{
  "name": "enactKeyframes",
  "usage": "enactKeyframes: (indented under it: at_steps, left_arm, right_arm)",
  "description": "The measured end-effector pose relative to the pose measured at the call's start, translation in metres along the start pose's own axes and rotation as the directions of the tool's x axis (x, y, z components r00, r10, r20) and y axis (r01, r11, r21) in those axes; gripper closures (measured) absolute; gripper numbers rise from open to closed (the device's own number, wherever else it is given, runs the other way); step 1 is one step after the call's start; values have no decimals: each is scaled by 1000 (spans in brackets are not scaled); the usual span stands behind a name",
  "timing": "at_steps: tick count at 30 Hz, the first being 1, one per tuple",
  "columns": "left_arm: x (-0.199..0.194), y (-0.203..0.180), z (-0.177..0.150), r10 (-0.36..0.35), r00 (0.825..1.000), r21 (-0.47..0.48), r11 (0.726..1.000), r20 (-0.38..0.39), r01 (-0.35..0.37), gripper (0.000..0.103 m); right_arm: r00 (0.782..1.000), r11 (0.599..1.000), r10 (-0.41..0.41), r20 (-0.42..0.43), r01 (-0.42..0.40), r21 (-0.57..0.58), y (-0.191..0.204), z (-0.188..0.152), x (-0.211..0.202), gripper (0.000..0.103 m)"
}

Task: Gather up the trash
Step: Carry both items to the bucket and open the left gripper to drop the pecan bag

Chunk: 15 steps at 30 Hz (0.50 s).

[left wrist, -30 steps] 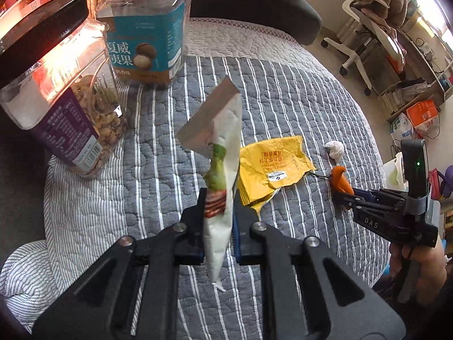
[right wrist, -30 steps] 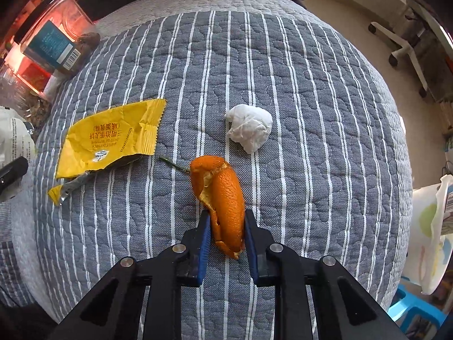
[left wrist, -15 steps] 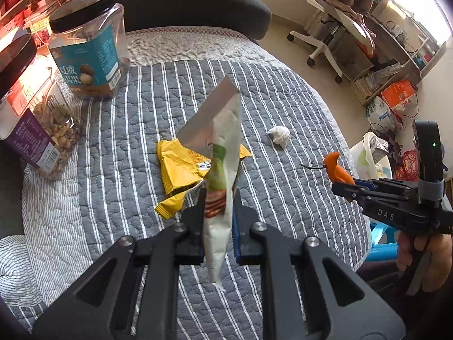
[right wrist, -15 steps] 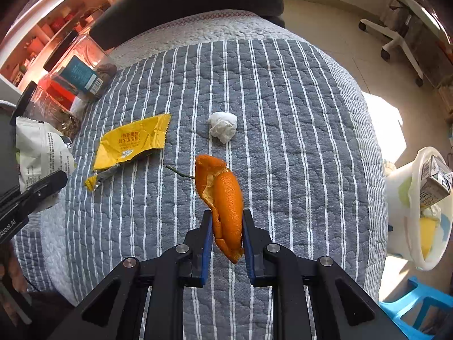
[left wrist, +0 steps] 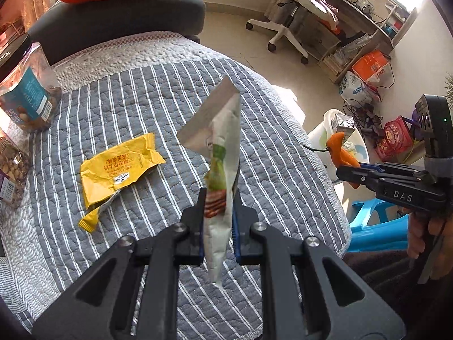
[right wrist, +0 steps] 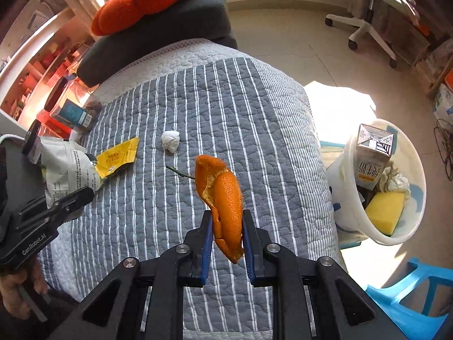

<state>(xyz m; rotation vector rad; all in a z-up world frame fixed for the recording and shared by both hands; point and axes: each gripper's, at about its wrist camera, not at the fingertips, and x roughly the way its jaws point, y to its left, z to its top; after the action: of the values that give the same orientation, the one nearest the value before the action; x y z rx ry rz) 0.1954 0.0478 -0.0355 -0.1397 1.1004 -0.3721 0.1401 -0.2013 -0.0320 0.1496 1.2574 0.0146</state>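
Observation:
My left gripper [left wrist: 217,198] is shut on a white and green snack wrapper [left wrist: 219,153], held upright above the striped quilt [left wrist: 141,99]. My right gripper [right wrist: 226,223] is shut on a piece of orange peel [right wrist: 222,192], lifted over the quilt's right part; the same peel [left wrist: 339,153] shows at the right of the left wrist view. A yellow wrapper [left wrist: 119,167] and a crumpled white tissue [right wrist: 170,140] lie on the quilt. The white trash bin [right wrist: 407,226] stands on the floor to the right, holding a carton and a yellow sponge.
Two nut jars [left wrist: 25,90] stand at the quilt's left edge. A dark cushion [right wrist: 158,34] with an orange plush sits behind. A blue stool [right wrist: 410,297] is beside the bin. An office chair [left wrist: 288,19] and boxes fill the far right.
Both grippers have risen and swung right with their loads. The bin has come into view in both views. The jars have slid to the left edge.

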Motion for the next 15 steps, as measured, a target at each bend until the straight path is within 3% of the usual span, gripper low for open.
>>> enactKeyframes:
  at_steps: [15]
  left_arm:
    - [30, -88, 10, -69, 997, 125, 990, -28, 72, 87]
  right_arm:
    - [995, 968, -58, 77, 37, 247, -131, -27, -58, 83]
